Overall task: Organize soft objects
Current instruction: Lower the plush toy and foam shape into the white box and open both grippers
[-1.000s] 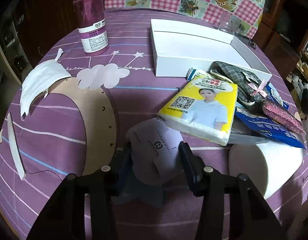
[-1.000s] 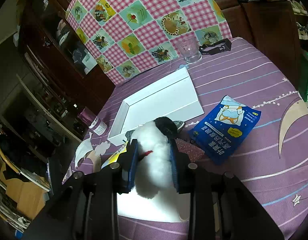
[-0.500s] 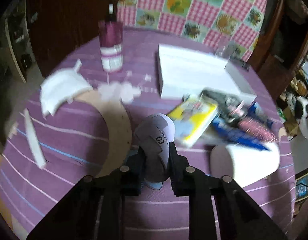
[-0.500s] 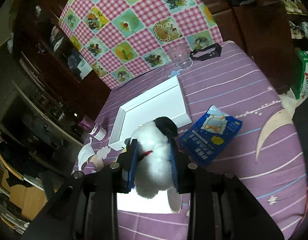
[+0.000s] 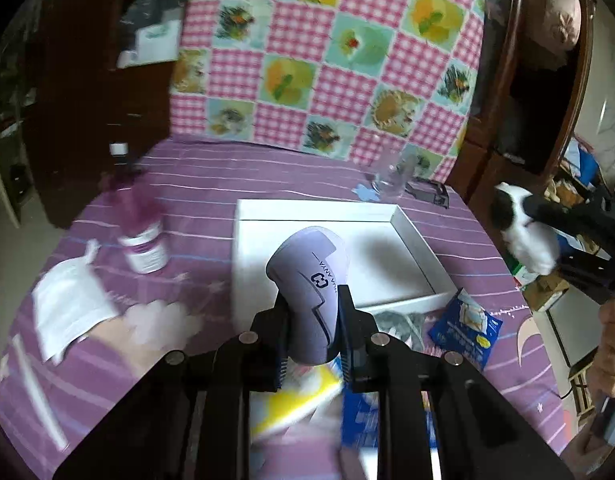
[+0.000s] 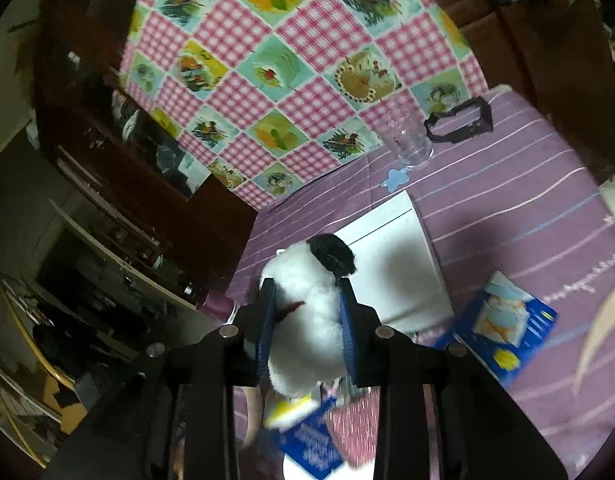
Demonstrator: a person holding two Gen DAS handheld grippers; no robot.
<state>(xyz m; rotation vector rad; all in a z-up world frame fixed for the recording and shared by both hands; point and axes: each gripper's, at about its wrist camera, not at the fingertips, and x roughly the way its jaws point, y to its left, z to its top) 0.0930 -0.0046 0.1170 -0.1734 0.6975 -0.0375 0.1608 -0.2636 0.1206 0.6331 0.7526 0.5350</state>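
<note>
1. We note a round table under a purple striped tablecloth (image 5: 211,184), with a pink checked patchwork cloth (image 5: 327,48) hanging behind its far edge.
2. A shallow white tray (image 5: 411,240) lies on the far half of the table. In both wrist views we see only bare white floor inside it.
3. The left gripper (image 5: 310,322) has its two fingers clamped on a lavender sock (image 5: 307,280) bearing dark lettering. The sock stands up between the pads, lifted clear of the tablecloth, in front of the tray's near edge.
4. The right gripper (image 6: 305,318) is clamped on a white and black plush toy (image 6: 307,300), held in the air. In its own view the toy overlaps the tray's left part. From the left wrist view we see the same toy (image 5: 523,236) off the table's right side, with a hand (image 5: 611,352) below it.
5. A purple bottle (image 5: 141,236), blurred, stands left of the tray.
6. A white face mask (image 5: 67,312) lies near the table's left edge.
7. A blue packet (image 6: 503,320) lies on the cloth just right of the tray's near corner.
8. A yellow tissue pack (image 5: 299,400) shows beneath the left gripper, blurred.
9. A clear glass (image 6: 407,140) stands beyond the tray's far corner, with a black strap-like object (image 6: 459,124) just beside it. We cannot tell what that object is.
</note>
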